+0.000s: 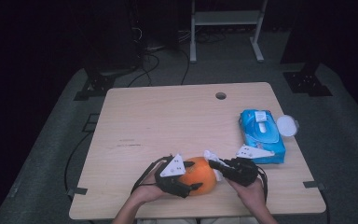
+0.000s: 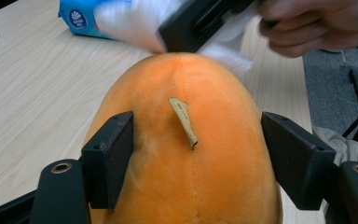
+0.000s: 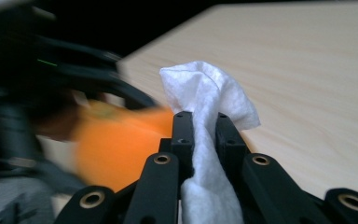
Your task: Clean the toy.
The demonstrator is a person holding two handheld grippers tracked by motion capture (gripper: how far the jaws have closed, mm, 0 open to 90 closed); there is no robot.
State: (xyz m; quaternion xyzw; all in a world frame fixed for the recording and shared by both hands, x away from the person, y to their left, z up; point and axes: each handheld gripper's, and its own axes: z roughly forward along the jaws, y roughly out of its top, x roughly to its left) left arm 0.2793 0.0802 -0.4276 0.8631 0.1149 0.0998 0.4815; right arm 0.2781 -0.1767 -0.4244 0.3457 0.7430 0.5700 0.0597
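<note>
An orange, velvety round fruit lies near the table's front edge. My left gripper is closed around it from the left. In the left gripper view both pads press the flanks of the fruit, which bears a dry stem. My right gripper comes in from the right, shut on a crumpled white wipe. The wipe bulges out above the closed tips of this gripper, right by the fruit. The wipe hovers blurred at the fruit's far top.
A blue pack of wet wipes lies at the right of the wooden table, with a round white lid beside it. A cable hole sits near the far edge. The person's hands enter from the bottom.
</note>
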